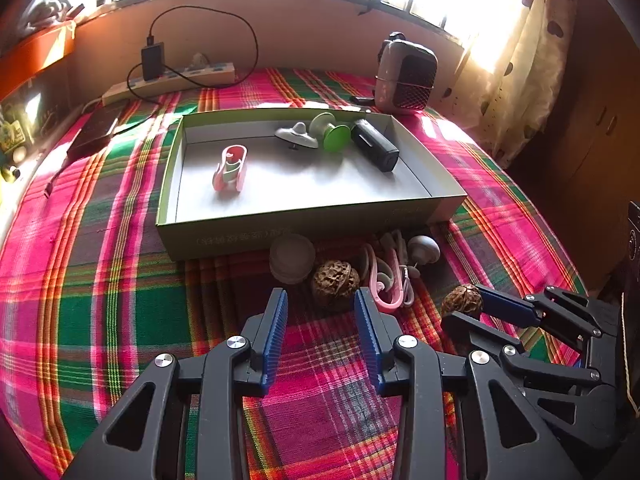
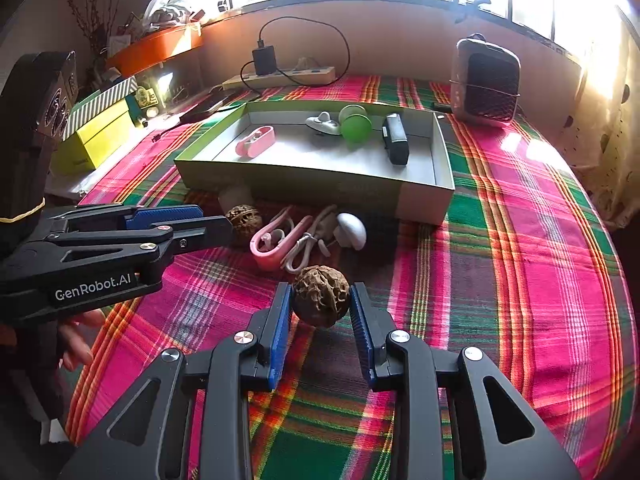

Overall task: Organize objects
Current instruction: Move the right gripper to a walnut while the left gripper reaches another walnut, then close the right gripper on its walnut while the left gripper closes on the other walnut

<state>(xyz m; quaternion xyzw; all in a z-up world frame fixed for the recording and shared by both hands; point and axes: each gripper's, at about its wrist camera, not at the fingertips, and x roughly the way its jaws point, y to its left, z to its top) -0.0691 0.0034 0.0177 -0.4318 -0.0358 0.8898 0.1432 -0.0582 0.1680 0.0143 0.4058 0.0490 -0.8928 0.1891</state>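
A shallow green-rimmed box [image 1: 304, 226] [image 2: 304, 178] lies on the plaid cloth and holds a pink clip [image 1: 229, 168], a grey top [image 1: 297, 134], a green disc toy [image 1: 330, 131] and a black device [image 1: 374, 145]. In front of it lie a white ball [image 1: 292, 258], a walnut [image 1: 335, 283] [image 2: 243, 219], pink earhooks [image 1: 386, 280] [image 2: 276, 242] and a white mushroom piece [image 1: 424, 249] [image 2: 352, 230]. My left gripper [image 1: 321, 304] is open, just short of that walnut. My right gripper [image 2: 320, 300] [image 1: 470, 304] is shut on a second walnut [image 2: 320, 295] [image 1: 462, 300].
A power strip with a black charger [image 1: 168, 78] lies at the far edge by the wall. A small heater [image 1: 406, 76] [image 2: 484, 80] stands behind the box's right corner. Yellow and striped boxes [image 2: 100, 128] sit at the left. A curtain [image 1: 520, 60] hangs at the right.
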